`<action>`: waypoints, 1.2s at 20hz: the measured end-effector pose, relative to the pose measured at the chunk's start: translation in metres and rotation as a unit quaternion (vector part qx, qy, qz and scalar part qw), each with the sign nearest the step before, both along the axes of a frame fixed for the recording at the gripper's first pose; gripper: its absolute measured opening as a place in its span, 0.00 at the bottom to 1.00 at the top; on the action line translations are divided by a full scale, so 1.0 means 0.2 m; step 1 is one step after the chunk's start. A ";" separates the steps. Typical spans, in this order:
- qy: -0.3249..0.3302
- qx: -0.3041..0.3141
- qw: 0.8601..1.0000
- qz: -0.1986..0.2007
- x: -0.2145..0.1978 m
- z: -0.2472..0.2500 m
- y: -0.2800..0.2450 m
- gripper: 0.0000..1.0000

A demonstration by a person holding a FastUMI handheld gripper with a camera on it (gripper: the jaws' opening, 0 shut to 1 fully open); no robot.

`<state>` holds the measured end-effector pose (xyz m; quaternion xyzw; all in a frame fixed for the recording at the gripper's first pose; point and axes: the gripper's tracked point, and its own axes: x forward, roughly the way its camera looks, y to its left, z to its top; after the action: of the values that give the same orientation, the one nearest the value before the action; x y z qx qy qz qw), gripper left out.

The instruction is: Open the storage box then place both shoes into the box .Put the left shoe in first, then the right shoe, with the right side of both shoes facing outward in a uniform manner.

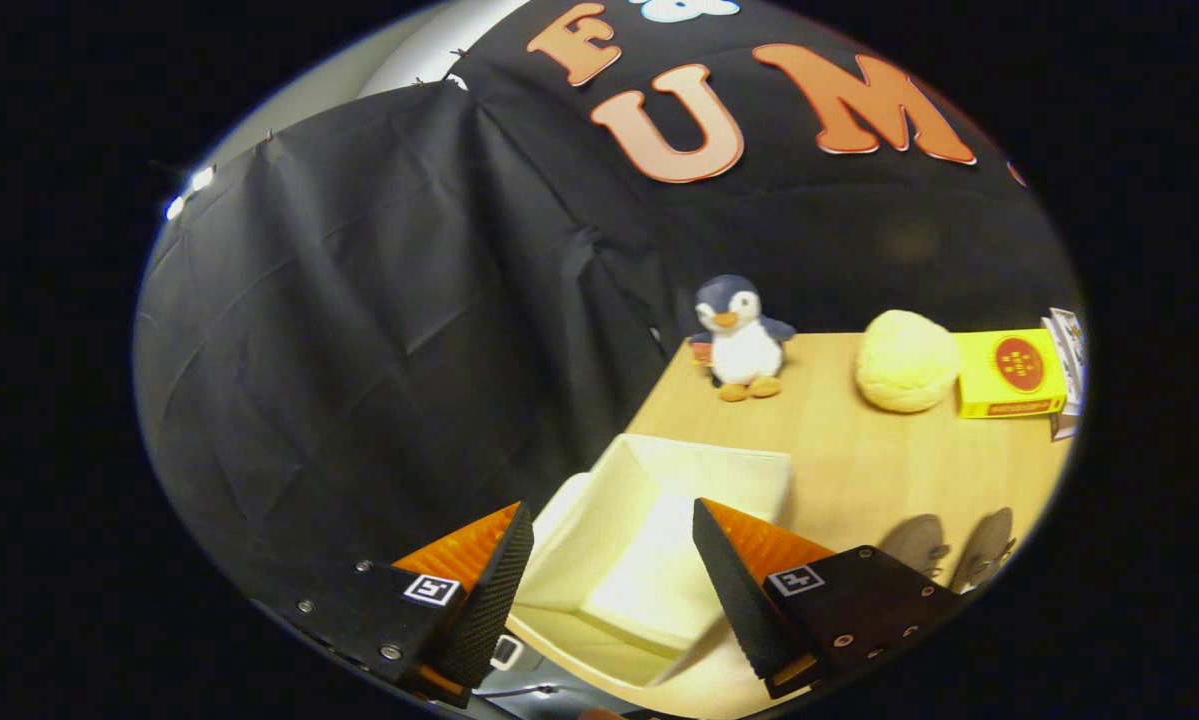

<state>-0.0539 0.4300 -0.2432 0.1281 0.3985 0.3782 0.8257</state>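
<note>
Box (649, 540) already open on the desk (859, 460), cream, empty, sitting between and just beyond our jaws, which are spread wide with nothing in them. Gripper (609, 585) hovers above it. We judge the next step as fetching the left shoe: grey pair (949, 550) lies right of the box.

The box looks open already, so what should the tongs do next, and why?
Probably swing toward the two grey shoes lying on the table beside the right finger, and go for the left shoe first. The cream storage box already stands open and looks empty, and the tongs are open with nothing between them.
</note>
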 end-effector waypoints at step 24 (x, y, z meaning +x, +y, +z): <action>0.079 -0.279 0.953 -0.090 0.01 -1.25 -1.05 0.71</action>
<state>-0.0525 0.2195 -0.4940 -0.0426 0.5391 0.1645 0.8249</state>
